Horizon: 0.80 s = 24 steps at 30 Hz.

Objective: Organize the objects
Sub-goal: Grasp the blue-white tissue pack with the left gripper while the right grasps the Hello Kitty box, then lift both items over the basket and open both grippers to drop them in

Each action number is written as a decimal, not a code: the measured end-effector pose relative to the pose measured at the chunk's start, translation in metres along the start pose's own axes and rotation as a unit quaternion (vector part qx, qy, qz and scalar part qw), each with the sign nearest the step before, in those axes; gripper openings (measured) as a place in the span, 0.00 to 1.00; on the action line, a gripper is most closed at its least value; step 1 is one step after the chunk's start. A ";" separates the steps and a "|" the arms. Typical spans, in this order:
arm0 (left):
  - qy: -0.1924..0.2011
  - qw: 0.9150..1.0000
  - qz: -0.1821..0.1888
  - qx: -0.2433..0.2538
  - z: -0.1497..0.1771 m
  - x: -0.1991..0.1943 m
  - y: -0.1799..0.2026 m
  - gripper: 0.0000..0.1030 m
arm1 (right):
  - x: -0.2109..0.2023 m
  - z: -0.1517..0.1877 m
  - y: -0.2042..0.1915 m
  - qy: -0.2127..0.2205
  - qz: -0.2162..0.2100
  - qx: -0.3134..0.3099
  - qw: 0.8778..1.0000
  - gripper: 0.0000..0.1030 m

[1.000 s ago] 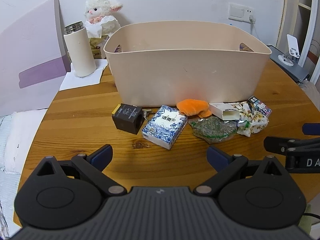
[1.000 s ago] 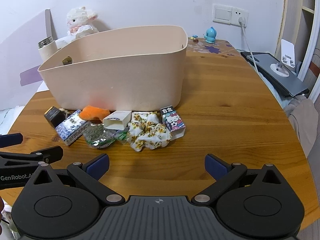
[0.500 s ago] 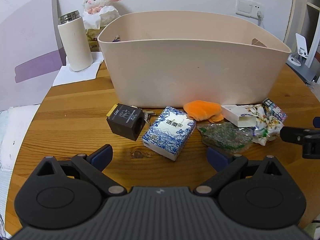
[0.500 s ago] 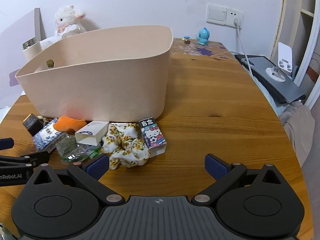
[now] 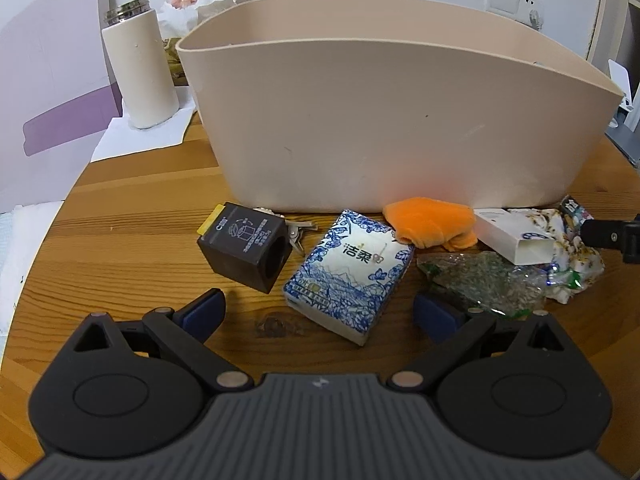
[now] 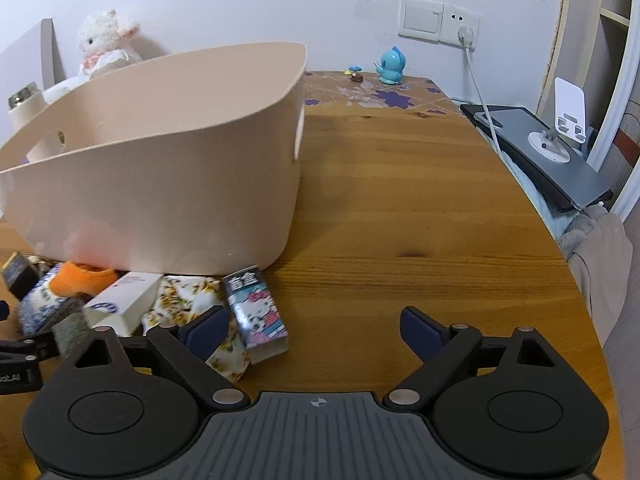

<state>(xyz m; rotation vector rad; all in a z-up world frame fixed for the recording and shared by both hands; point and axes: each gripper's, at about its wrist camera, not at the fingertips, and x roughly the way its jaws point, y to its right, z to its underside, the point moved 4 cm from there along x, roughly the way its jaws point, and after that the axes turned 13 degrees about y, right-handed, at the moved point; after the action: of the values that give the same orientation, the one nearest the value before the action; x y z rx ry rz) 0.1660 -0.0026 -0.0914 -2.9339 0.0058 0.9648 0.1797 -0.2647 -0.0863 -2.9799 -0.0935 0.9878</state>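
In front of the beige bin, all the loose items, tissue pack included, lie unsorted. Left gripper and right gripper gape empty.

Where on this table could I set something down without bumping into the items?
The wooden table is bare to the right of the beige bin, up to the grey laptop. Another bare strip lies left of the black cube box. It is crowded along the bin's front, from the tissue pack to the Hello Kitty box.
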 end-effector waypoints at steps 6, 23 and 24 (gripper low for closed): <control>0.005 1.000 0.008 -0.006 -0.003 0.006 0.001 0.98 | 0.016 0.000 0.000 -0.018 -0.004 -0.019 1.000 0.83; 0.026 0.999 0.044 0.005 0.000 -0.010 0.008 0.50 | 0.007 0.004 -0.021 -0.006 -0.050 -0.052 0.997 0.20; 0.025 0.999 0.044 0.005 0.000 -0.011 0.008 0.49 | 0.004 0.006 -0.021 -0.007 -0.049 -0.050 0.998 0.20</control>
<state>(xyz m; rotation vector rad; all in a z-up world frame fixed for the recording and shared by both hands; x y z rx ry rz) 0.1564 -0.0104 -0.0853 -2.9696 0.1436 0.8988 0.1784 -0.2439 -0.0926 -3.0245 -0.2950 1.0220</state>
